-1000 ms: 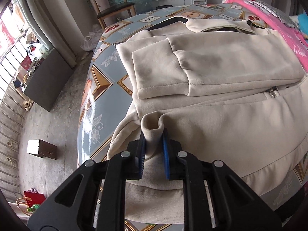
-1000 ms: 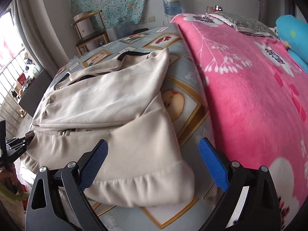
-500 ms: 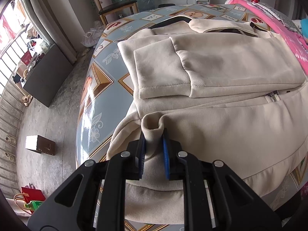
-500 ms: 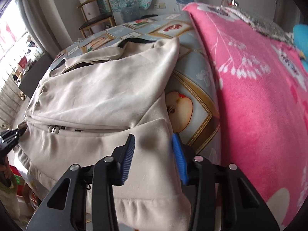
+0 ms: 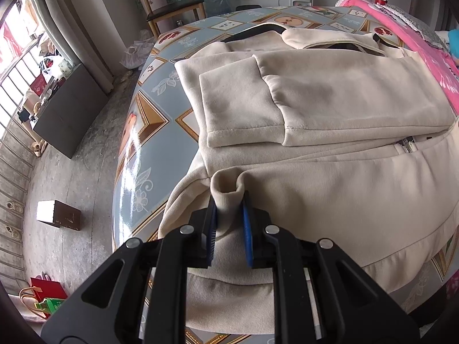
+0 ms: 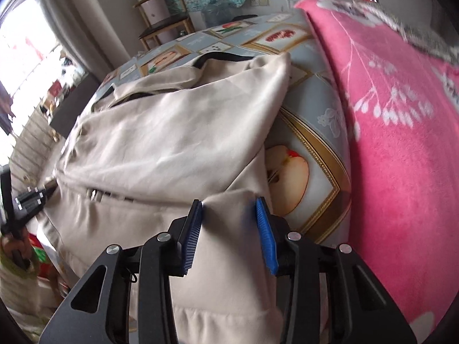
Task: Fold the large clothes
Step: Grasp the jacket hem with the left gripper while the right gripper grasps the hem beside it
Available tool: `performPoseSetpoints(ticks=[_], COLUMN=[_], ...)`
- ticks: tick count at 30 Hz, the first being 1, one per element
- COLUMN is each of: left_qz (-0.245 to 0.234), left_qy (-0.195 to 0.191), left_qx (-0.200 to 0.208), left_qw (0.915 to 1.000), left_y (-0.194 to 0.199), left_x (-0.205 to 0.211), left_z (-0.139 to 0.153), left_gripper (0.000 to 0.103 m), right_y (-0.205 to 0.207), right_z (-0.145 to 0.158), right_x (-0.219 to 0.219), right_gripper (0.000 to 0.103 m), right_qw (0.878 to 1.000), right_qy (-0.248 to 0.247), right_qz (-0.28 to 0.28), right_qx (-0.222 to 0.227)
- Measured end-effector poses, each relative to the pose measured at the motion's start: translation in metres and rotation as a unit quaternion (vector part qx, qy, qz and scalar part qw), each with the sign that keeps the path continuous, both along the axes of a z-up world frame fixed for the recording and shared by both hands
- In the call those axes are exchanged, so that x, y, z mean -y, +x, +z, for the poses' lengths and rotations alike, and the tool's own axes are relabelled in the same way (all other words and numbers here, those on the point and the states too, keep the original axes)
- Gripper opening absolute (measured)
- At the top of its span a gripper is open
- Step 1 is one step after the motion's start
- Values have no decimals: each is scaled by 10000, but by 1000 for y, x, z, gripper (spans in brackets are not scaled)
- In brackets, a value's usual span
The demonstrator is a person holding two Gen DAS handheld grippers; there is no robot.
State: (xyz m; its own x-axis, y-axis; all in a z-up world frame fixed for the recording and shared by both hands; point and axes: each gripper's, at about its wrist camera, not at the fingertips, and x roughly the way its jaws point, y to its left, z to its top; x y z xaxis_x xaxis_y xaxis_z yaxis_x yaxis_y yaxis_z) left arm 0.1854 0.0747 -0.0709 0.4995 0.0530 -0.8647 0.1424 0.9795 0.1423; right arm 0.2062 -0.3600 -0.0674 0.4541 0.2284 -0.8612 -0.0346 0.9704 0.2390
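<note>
The left gripper [image 5: 229,223] is narrow, its blue pads pinching a bunched fold of the jacket [image 5: 330,177] at the near left corner, by the hem. The right gripper [image 6: 231,229] stands partly closed over the near right corner of the same jacket; cloth lies between its pads [image 6: 265,238], and both seem to touch it, though that view is blurred and a firm grip cannot be told. In the right view the left gripper shows at the far left edge, held in a hand [image 6: 14,252].

There is one jacket, beige, spread flat on the patterned sheet [image 5: 137,132], one sleeve [image 5: 241,111] folded across its front, the zipper [image 5: 404,144] running sideways. One pink blanket [image 6: 401,132] lies just beside it on the right. Beyond, on the floor, are one box [image 5: 57,215], one dark cabinet [image 5: 68,114] and one chair [image 5: 169,8].
</note>
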Motion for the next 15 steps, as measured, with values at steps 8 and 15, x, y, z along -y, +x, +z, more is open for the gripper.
performPoseSetpoints(ticks=[8,15], left_qz=[22,17], left_qy=[-108,-121], left_qx=[-19,-25], left_qw=[9999,9999], left_y=[1,2], left_x=[-2,-3], left_z=[-1,-1], left_gripper=[15,15], right_y=[-12,-22], right_z=[-6,-5], right_x=[17,9], right_gripper=[38,38], right_qw=[9947,9957], right_qy=[963,670], right_qz=[-2,216], right_qx=[-366,-606])
